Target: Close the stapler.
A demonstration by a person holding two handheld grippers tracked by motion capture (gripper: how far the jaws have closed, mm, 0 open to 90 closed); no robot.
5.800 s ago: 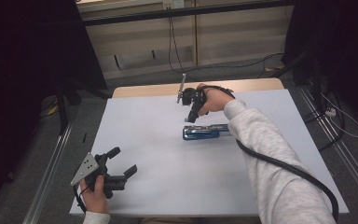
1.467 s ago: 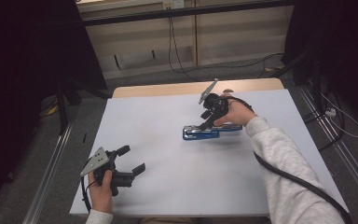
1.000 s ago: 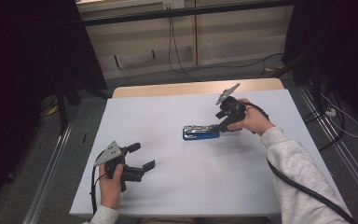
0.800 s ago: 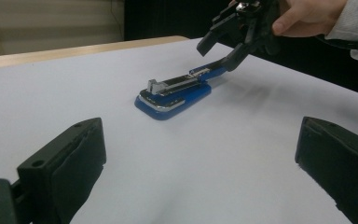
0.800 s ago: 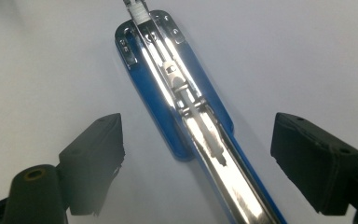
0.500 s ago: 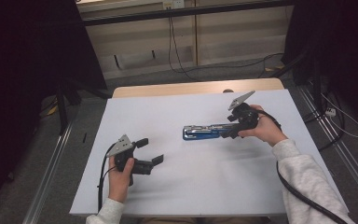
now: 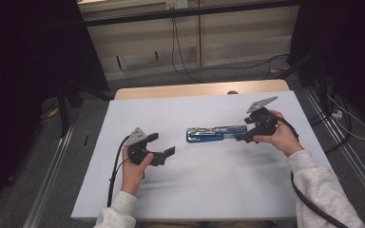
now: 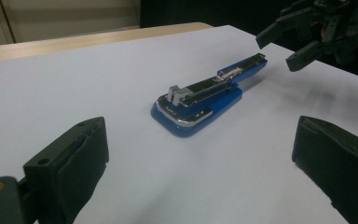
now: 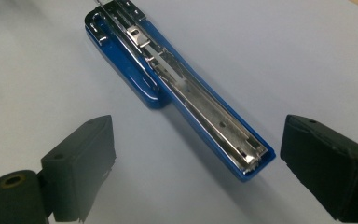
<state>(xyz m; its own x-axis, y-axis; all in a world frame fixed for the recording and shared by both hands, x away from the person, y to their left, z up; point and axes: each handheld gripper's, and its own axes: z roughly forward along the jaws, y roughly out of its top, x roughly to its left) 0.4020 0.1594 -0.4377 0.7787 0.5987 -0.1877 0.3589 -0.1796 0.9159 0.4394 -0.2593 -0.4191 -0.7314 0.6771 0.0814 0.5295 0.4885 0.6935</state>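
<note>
— What is seen at the left of the table [image 7: 123, 190]?

— The left gripper [image 7: 164, 149] is held in a hand [image 7: 133, 173] above the white sheet, pointed toward the middle. Its jaws are spread wide, and nothing is held between them. In the left gripper view its two black pads [image 8: 81, 163] are seen far apart, with bare sheet between them.

— And in the middle?

— A blue stapler [image 7: 216, 134] is laid flat on the sheet, its length running left to right. It is seen opened out, the metal staple channel [image 9: 200, 105] exposed along the top.

— What is found at the right?

— The right gripper [image 7: 241, 137] is held just beside the stapler's right end, aimed at it. Its jaws are parted, one to each side of that end in the right gripper view, and no contact with the stapler is seen there. A grey plate [image 7: 261, 103] is carried on top, and a black cable [image 7: 309, 202] is trailed past the pale sleeve [image 7: 323, 190].
</note>
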